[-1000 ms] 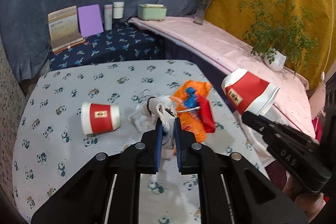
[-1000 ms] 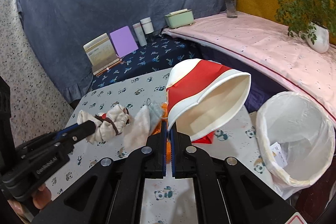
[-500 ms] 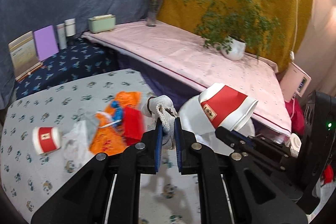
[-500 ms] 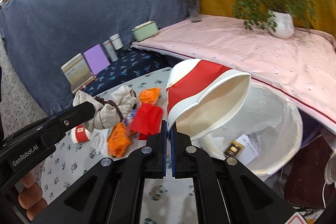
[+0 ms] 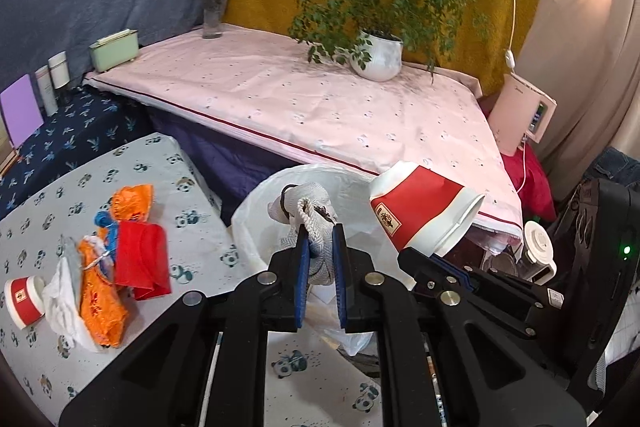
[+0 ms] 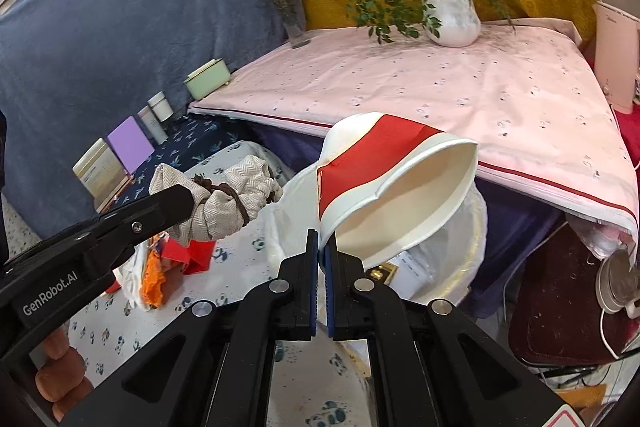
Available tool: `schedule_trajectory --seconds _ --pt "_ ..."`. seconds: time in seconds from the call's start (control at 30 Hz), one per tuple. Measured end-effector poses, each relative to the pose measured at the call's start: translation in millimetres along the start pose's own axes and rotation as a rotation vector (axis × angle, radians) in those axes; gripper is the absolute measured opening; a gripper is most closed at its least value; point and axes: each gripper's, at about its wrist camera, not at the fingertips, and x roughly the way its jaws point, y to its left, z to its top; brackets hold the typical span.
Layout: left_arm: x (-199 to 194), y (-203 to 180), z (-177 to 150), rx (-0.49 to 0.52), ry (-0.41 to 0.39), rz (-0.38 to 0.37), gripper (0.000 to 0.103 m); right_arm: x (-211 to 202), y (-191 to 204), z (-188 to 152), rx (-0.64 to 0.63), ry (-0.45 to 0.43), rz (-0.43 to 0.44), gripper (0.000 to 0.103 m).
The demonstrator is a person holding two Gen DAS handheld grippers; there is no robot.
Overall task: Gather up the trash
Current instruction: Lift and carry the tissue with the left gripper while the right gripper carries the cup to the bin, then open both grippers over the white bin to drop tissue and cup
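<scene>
Trash fills both grippers, and both hang over the white plastic bin bag just beside the panda-print bench. The left gripper has its jaws nearly closed on a soft grey-white cloth bundle tied with brown string. The right gripper has its jaws squeezed tight on the rim of a red and white paper cup, which tips sideways with its mouth open.

Both things look light. The bundle is squashy, so a pinch in the middle should hold it well. The cup is thin and already dented at the rim, so it would crush easily.

More trash lies on the bench: a small red and white paper cup and a heap of orange, red and white wrappers.

The cup and bundle hide most of the bag's inside, and only a bit of paper shows there.
</scene>
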Motion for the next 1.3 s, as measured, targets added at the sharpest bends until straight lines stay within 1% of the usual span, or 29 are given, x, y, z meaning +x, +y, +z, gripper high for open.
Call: schedule_trajectory --seconds 0.2,0.4,0.7,0.77,0.8,0.83,0.87,0.9,1.03,1.17,1.3 --pt "18.2 -9.4 2.0 0.012 0.027 -0.009 0.011 4.9 -13.9 1.7 0.016 0.009 -0.012 0.003" --pt "27.5 -6.5 2.9 0.011 0.047 -0.007 0.011 12.6 -16.7 4.6 0.024 0.016 -0.016 0.003" --pt "35.5 -0.9 2.9 0.003 0.057 -0.007 0.012 18.9 -12.8 5.0 0.016 0.023 -0.016 0.003" --pt "37.9 0.3 3.4 -0.006 0.054 -0.018 0.015 21.3 -12.9 6.2 0.016 0.023 -0.02 0.003" --pt "38.8 0.8 3.6 -0.017 0.05 -0.006 0.028 23.0 -13.5 7.2 0.017 0.022 -0.022 0.005" --pt "39.2 2.5 3.9 -0.03 0.042 0.005 0.037 25.0 -14.4 8.2 0.02 0.019 -0.021 0.009" --pt "38.1 4.0 4.1 -0.042 0.026 0.02 0.05 26.9 -15.8 9.7 0.025 0.019 -0.026 0.011" --pt "37.3 4.6 4.8 -0.043 0.016 0.024 0.051 28.7 -16.9 10.9 0.029 0.021 -0.025 0.016" --pt "36.3 5.7 5.9 -0.02 0.012 0.049 0.051 28.9 -20.1 14.4 0.041 0.017 -0.024 0.017" --pt "34.1 11.7 5.7 -0.035 0.013 0.064 0.051 26.1 -21.8 15.0 0.043 0.013 -0.031 0.019" --pt "31.9 16.9 3.9 -0.037 0.013 0.084 0.051 20.8 -23.1 13.7 0.05 0.006 -0.039 0.027"
